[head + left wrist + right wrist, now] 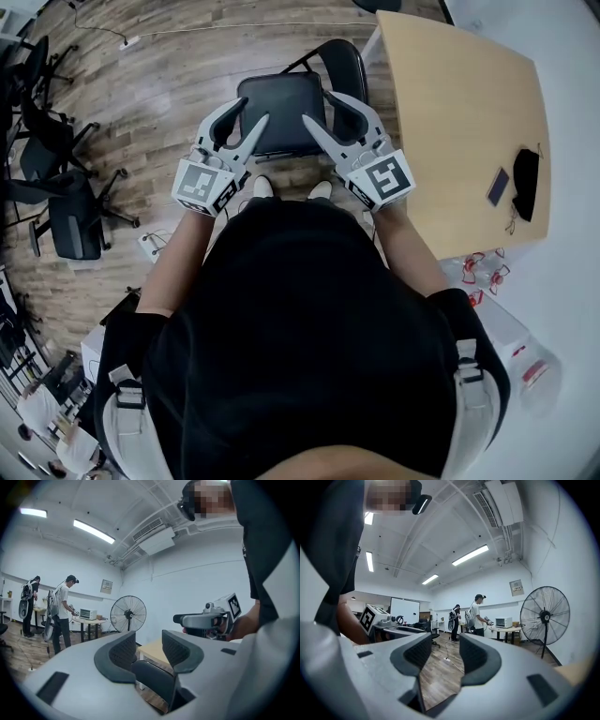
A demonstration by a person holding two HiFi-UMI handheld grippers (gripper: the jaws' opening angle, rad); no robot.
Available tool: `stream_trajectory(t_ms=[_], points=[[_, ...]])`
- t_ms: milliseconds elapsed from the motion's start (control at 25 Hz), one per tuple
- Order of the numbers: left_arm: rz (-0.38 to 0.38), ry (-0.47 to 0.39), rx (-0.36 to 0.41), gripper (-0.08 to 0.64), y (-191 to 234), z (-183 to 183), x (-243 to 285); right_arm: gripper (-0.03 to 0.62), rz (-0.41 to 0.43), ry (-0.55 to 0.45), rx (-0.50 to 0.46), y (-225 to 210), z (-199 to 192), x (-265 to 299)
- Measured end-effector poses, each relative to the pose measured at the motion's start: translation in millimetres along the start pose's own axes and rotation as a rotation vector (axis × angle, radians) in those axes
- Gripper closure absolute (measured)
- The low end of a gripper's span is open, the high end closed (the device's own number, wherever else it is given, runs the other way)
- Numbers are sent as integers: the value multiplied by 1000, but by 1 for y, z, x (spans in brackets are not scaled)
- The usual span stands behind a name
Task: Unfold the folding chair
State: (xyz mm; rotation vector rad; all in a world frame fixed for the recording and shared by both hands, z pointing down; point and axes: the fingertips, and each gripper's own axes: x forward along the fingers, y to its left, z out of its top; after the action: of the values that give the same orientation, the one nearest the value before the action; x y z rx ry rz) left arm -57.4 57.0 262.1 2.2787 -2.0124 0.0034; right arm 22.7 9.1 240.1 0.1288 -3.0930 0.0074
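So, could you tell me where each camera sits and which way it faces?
Head view: on the person's head, looking steeply down at the black padded folding chair and light wooden table; black-shirted torso, left gripper and right gripper show.
Left gripper view: on the left gripper, looking level past its open jaws toward a black pedestal fan; right gripper and torso show.
Right gripper view: on the right gripper, looking level across the room; left gripper shows.
Both gripper views share the fan.
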Motion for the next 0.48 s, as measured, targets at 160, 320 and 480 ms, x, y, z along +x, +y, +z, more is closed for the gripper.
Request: stream_trajectory(t_ms=[160, 320, 480], points=[[-11, -16, 31, 426, -3, 5, 0, 408, 6, 5, 16, -2, 1, 3], [-14, -22, 47, 426, -6, 8, 3, 423, 6, -1, 12, -6, 4, 2], [-18, -23, 45, 425, -4, 8, 4, 434, 7, 4, 19, -7, 4, 6]])
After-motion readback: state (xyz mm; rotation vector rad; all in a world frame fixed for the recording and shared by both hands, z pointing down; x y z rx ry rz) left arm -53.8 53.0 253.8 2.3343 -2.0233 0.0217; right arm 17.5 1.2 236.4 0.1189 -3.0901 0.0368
